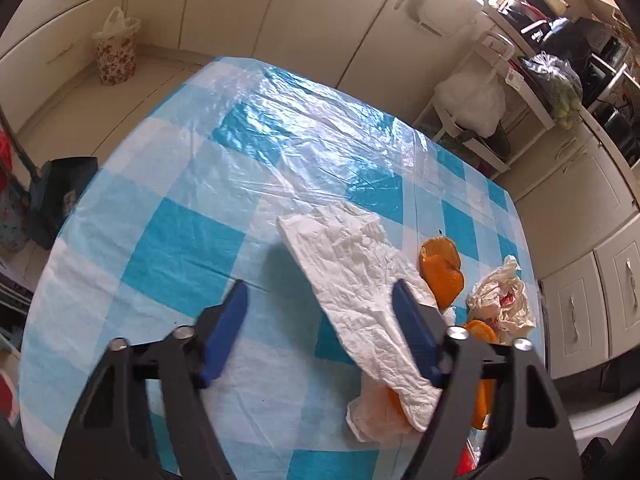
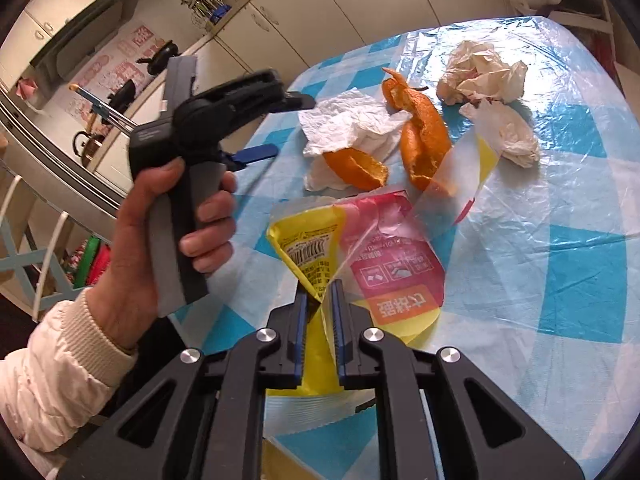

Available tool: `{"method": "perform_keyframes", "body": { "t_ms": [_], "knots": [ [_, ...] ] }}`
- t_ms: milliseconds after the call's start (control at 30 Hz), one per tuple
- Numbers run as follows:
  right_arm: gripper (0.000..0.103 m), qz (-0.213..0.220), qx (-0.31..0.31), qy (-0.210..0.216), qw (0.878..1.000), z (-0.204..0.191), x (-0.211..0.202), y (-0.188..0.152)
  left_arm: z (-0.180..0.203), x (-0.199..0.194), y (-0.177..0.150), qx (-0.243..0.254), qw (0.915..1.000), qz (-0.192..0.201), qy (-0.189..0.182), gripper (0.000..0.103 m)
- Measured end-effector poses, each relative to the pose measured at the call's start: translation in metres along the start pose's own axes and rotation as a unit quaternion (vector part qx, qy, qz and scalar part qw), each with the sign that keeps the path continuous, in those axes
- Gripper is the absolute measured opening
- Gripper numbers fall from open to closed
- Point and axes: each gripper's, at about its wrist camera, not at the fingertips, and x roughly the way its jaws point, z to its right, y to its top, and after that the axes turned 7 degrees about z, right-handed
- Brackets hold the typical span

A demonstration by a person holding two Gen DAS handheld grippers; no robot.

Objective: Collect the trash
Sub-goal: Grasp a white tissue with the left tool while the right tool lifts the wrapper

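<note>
My right gripper (image 2: 319, 292) is shut on a yellow and pink plastic snack wrapper (image 2: 360, 248) and holds it above the table. My left gripper (image 1: 320, 292) is open and empty, just above a crumpled white tissue (image 1: 360, 280) that lies partly between its fingers; in the right wrist view it shows as the black tool (image 2: 224, 120) in the person's hand. Orange peels (image 2: 424, 140) lie beside the tissue (image 2: 348, 124), and one peel (image 1: 442, 266) shows in the left wrist view. A crumpled paper ball (image 2: 484, 74) and a second white wad (image 2: 516, 136) lie farther back.
The table wears a blue and white checked cloth under clear plastic (image 1: 200, 200). A floral bin with a bag liner (image 1: 116, 52) stands on the floor by the cabinets. A rack with bags (image 1: 476, 104) stands beside the table. Kitchen counter (image 2: 80, 140) lies left.
</note>
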Motion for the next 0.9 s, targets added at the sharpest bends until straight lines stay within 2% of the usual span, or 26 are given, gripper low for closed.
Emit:
{"method": "perform_keyframes", "body": {
  "t_ms": [33, 100, 133, 233, 533, 733, 900],
  "knots": [
    [0.012, 0.004, -0.001, 0.013, 1.000, -0.002, -0.002, 0.001, 0.003, 0.002, 0.000, 0.005, 1.0000, -0.005, -0.003, 0.027],
    [0.012, 0.014, -0.001, 0.040, 0.999, -0.007, -0.006, 0.002, 0.002, 0.000, 0.000, 0.003, 0.9999, -0.011, -0.012, 0.007],
    [0.012, 0.020, -0.003, 0.051, 0.999, -0.010, -0.009, 0.003, 0.000, -0.005, -0.001, -0.003, 0.9998, -0.006, -0.016, 0.003],
    [0.012, 0.040, -0.004, 0.076, 0.996, -0.015, -0.018, 0.006, -0.013, -0.032, -0.005, -0.020, 0.9992, 0.008, -0.035, 0.002],
    [0.012, 0.079, 0.001, 0.097, 0.992, -0.026, -0.043, 0.001, -0.034, -0.143, -0.022, -0.042, 0.9936, 0.062, -0.084, 0.002],
    [0.012, 0.096, -0.014, 0.113, 0.989, -0.043, -0.058, -0.010, -0.034, -0.208, -0.055, -0.016, 0.9912, 0.078, -0.106, 0.002],
    [0.012, 0.088, -0.015, 0.141, 0.986, -0.061, -0.063, -0.037, -0.032, -0.254, -0.089, 0.006, 0.9892, 0.078, -0.124, 0.002]
  ]
}}
